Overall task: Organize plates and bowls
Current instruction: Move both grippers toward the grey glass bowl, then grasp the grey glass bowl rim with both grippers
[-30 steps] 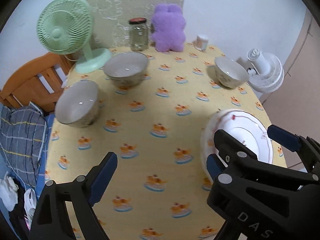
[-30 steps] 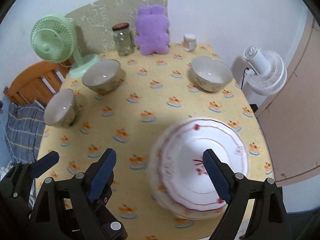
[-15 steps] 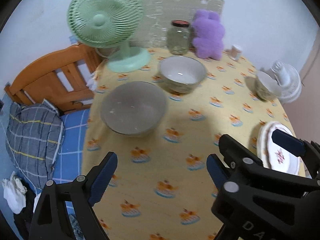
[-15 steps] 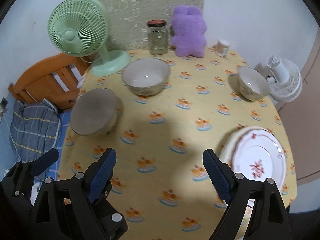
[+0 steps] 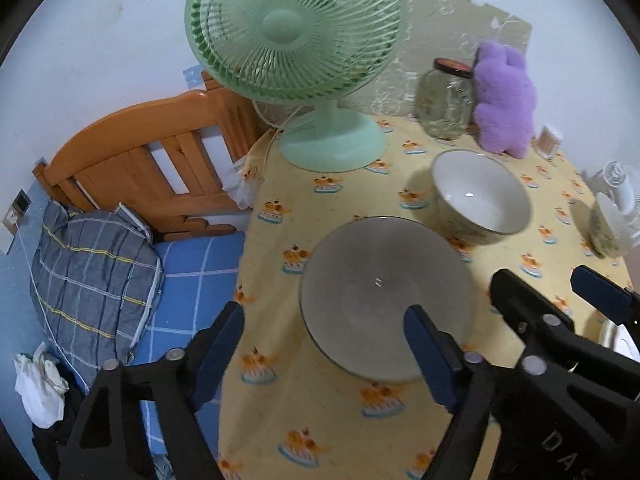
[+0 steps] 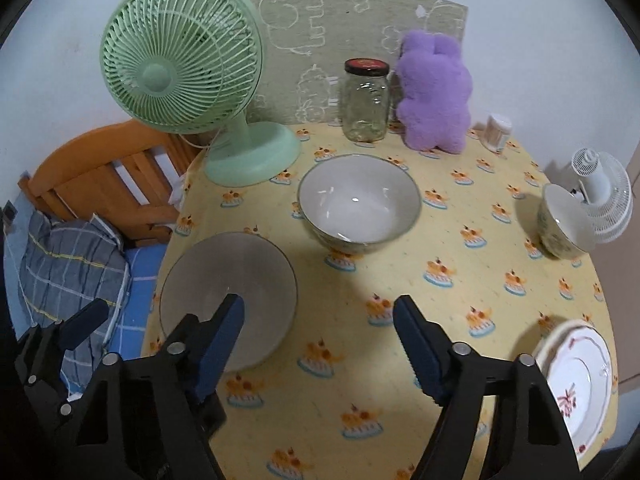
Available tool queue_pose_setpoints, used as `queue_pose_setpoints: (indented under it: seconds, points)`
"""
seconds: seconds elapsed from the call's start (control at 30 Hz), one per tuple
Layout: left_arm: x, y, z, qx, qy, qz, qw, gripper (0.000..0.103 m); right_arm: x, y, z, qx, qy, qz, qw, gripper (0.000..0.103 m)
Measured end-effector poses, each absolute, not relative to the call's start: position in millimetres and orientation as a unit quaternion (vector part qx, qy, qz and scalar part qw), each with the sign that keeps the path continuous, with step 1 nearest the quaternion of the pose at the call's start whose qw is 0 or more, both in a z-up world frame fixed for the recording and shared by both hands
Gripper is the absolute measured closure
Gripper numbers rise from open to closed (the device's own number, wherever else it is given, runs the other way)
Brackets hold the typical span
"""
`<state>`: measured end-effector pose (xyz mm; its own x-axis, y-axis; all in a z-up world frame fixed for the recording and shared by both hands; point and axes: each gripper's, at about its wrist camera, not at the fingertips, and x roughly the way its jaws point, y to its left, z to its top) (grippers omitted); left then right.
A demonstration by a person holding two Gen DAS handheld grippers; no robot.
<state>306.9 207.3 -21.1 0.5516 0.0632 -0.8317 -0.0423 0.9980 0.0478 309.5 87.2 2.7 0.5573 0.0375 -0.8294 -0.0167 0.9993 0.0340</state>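
Three bowls stand on the yellow tablecloth (image 6: 460, 240). The nearest grey bowl (image 5: 386, 296) (image 6: 228, 292) is at the table's left edge. My left gripper (image 5: 324, 338) is open over its near left rim, its right finger above the bowl's inside. A second bowl (image 5: 480, 196) (image 6: 358, 202) stands behind it, a third (image 6: 562, 222) (image 5: 608, 226) at the far right. Stacked white plates (image 6: 578, 380) with red pattern lie at the right front edge. My right gripper (image 6: 320, 334) is open and empty over bare cloth between grey bowl and plates.
A green fan (image 6: 188, 80), a glass jar (image 6: 366, 100), a purple plush toy (image 6: 434, 92) and a small white pot (image 6: 498, 130) stand along the back. A wooden bed frame (image 5: 152, 168) with a checked pillow (image 5: 92, 280) lies left of the table. A white fan (image 6: 600, 192) stands off the right edge.
Both grippers have swung left, away from the plates. The left gripper has closed in on the grey bowl, which now fills its view. Both stay open.
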Motion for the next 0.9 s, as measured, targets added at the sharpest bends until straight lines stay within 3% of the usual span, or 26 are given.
queue_pose_setpoints:
  seconds: [0.13,0.2,0.27,0.47,0.57,0.9]
  points:
    - [323.4,215.7,-36.6,0.006,0.482,0.028,0.876,0.039,328.9,94.4,-14.6,0.013,0.485,0.014,0.874,0.04]
    - [330.5,218.5,-46.1,0.007,0.49,0.028,0.871,0.048,337.0,98.1,-24.3,0.01,0.496,0.018,0.868,0.061]
    - [336.1,220.1,-54.1,0.002,0.5,0.02,0.866,0.061,343.7,102.1,-32.8,0.006,0.504,0.029,0.863,0.072]
    - [345.0,214.3,-65.1,-0.002,0.512,-0.003,0.859,0.067,357.4,106.3,-50.8,0.012,0.522,0.039,0.852,0.074]
    - [346.3,212.4,-66.5,0.006,0.512,0.002,0.859,0.07,362.0,109.5,-56.5,0.009,0.529,0.042,0.847,0.084]
    - [343.5,211.3,-62.0,0.011,0.526,-0.003,0.85,0.073,359.1,108.9,-53.0,0.008,0.542,0.033,0.839,0.084]
